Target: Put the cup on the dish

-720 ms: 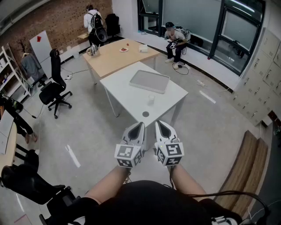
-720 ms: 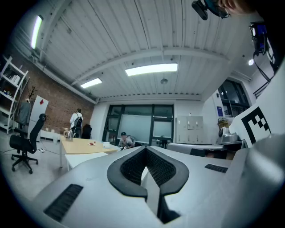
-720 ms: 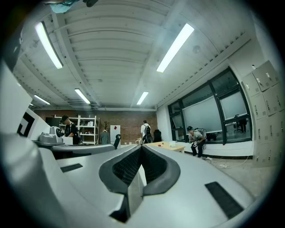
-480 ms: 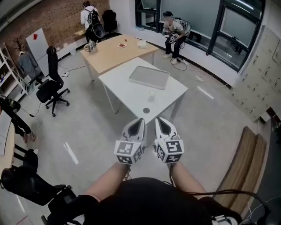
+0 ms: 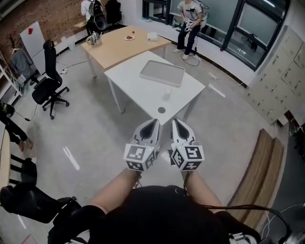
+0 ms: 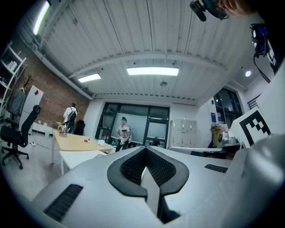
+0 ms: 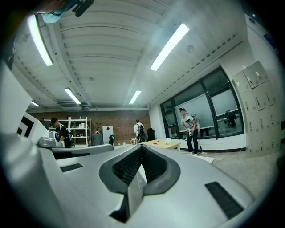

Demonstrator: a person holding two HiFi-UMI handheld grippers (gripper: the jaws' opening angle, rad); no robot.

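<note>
The left gripper [image 5: 151, 124] and right gripper [image 5: 175, 124] are held side by side above the floor, each with its 2 jaws pressed together on nothing. Beyond them, on the white table [image 5: 128, 78], a small grey dish [image 5: 161, 110] lies near the front edge. The cup [image 5: 167, 94] stands apart just behind it, too small to make out in detail. Farther back lies a grey tray [image 5: 162, 73]. Both gripper views hide cup and dish behind the jaws. A person by the window [image 5: 189, 14] is cut off at the top edge.

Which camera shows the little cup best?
The head view: the cup stands in plain sight on the white table. Both gripper views look out over their own jaws across the room, and no cup shows there.
</note>
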